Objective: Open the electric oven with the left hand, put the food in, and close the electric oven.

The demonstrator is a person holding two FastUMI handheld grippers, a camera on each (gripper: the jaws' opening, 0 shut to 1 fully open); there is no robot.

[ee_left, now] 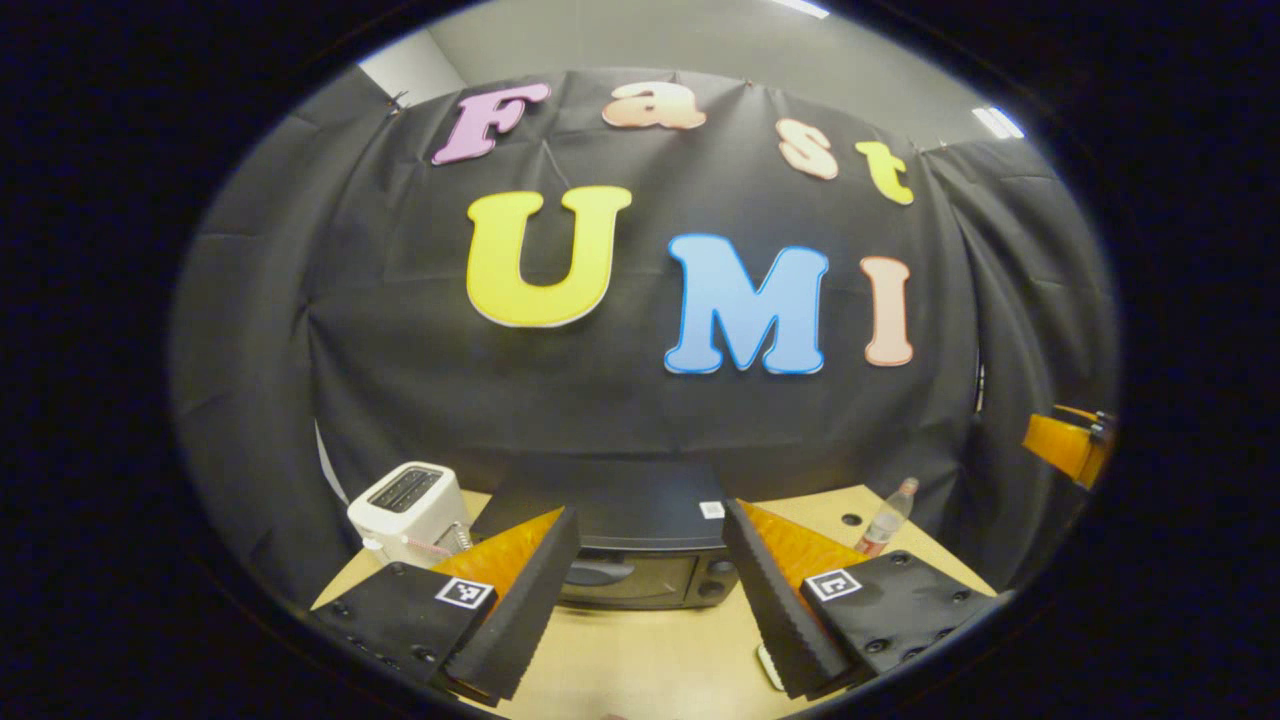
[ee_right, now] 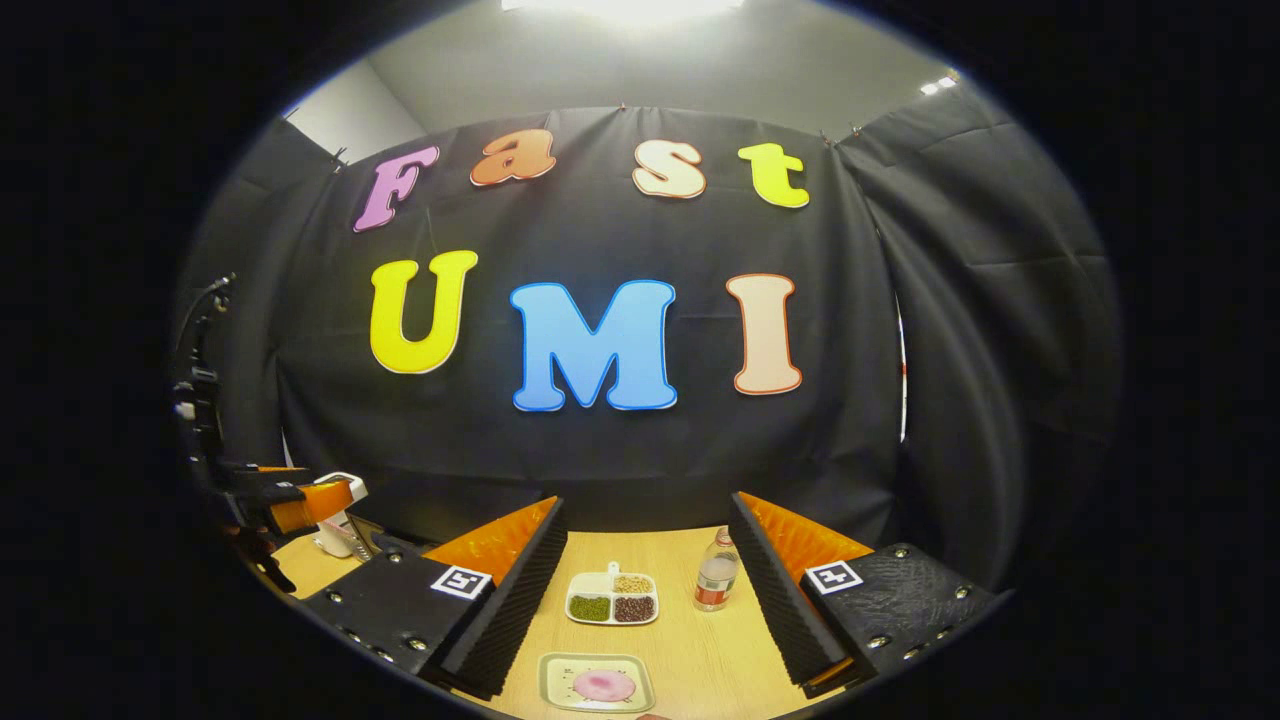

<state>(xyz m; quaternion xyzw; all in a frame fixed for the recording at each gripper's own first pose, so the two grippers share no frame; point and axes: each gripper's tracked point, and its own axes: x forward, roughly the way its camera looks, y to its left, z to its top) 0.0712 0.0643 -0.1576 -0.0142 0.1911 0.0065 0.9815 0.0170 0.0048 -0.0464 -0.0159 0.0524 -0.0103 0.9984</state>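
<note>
Toaster: a white two-slot toaster (ee_left: 408, 500) sits at the far left part of the light wooden tabletop (ee_left: 660, 650), close to the black cloth wall.
Bottle: a small clear plastic bottle with a red label (ee_right: 716, 578) stands upright on the tabletop, near the back edge.
Snack tray: a white tray with three sections (ee_right: 612, 600) lies just left of the bottle. It holds green, brown and tan bits.
Ceiling: bright lights (ee_right: 625, 8) shine above the cloth wall.
</note>
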